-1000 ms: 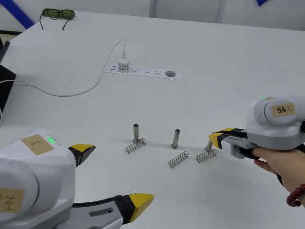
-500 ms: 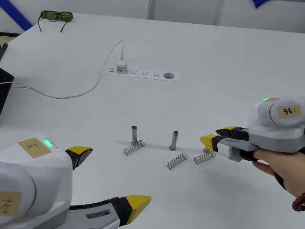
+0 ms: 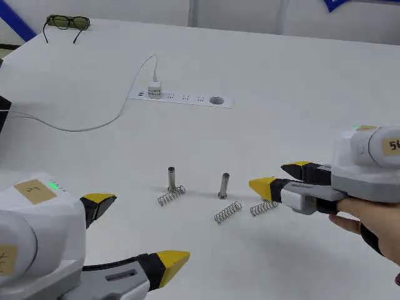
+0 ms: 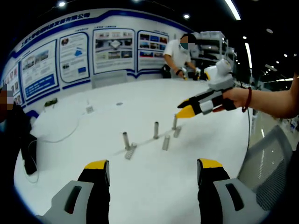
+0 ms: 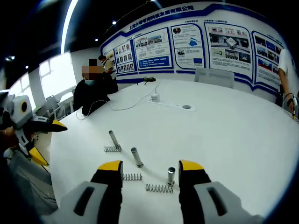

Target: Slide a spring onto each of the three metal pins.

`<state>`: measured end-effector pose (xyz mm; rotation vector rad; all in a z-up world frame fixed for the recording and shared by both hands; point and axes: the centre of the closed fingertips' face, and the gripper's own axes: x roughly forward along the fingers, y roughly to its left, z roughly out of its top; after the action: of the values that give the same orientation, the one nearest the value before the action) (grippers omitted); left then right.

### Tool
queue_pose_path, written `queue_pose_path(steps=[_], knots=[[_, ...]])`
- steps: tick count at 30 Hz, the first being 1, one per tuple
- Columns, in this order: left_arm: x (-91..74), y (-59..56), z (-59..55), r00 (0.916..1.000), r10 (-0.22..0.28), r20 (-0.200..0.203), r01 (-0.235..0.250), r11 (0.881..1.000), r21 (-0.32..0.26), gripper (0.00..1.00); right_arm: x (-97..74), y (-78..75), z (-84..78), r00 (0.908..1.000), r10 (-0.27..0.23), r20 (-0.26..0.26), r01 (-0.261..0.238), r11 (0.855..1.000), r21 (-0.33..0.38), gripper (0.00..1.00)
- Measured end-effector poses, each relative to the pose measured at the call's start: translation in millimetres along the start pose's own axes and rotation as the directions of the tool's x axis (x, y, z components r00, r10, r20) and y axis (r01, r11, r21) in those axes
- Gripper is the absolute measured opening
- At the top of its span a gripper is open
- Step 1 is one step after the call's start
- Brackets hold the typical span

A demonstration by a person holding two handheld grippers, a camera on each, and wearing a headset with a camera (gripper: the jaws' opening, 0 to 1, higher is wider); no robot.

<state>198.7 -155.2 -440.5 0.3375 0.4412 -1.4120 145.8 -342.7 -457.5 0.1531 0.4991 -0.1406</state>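
You are holding the right tool [image 5: 150,166] wide open and empty. The nearest spring [image 5: 159,188] is lying flat on the worktop [image 5: 224,140] just ahead between its jaws, long axis crosswise, beside an upright pin [image 5: 171,176]. The left tool [image 3: 134,229], also wide open, is hovering much farther away.

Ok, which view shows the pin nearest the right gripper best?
The right gripper view: the pin stands upright and close, framed by the right gripper's fingers, a spring beside it. The left gripper view shows it small and far; in the head view those fingers mostly hide it.
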Motion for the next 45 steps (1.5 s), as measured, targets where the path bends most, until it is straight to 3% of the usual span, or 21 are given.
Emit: queue_pose_path(steps=[5,15,24,42,45], knots=[[5.3,4.9,-6.9,0.9997,0.004,-0.025,-0.004,1.0,0.005,0.73,-5.1,8.9,0.2,0.9996,0.027,0.005,-0.027,1.0,-0.013,0.52],[18.0,16.0,-11.9,0.9995,0.005,-0.031,-0.004,1.0,0.008,0.67,-12.8,31.8,-7.0,0.9941,0.108,0.009,-0.108,0.993,-0.043,0.54],[38.1,27.1,-15.7,0.9993,-0.017,-0.033,0.019,0.999,0.049,0.61,-18.7,50.9,-16.2,0.9873,0.159,0.013,-0.158,0.986,-0.047,0.6],[84.4,47.7,-29.8,0.996,-0.05,-0.073,0.061,0.987,0.15,0.42,-23.9,61.0,-27.3,0.9853,0.171,0.007,-0.17,0.985,-0.019,0.64],[91.1,51.0,-31.2,0.9959,-0.053,-0.073,0.064,0.988,0.143,0.39,-25.3,62.3,-27.9,0.9848,0.174,0.008,-0.173,0.985,-0.024,0.64]])
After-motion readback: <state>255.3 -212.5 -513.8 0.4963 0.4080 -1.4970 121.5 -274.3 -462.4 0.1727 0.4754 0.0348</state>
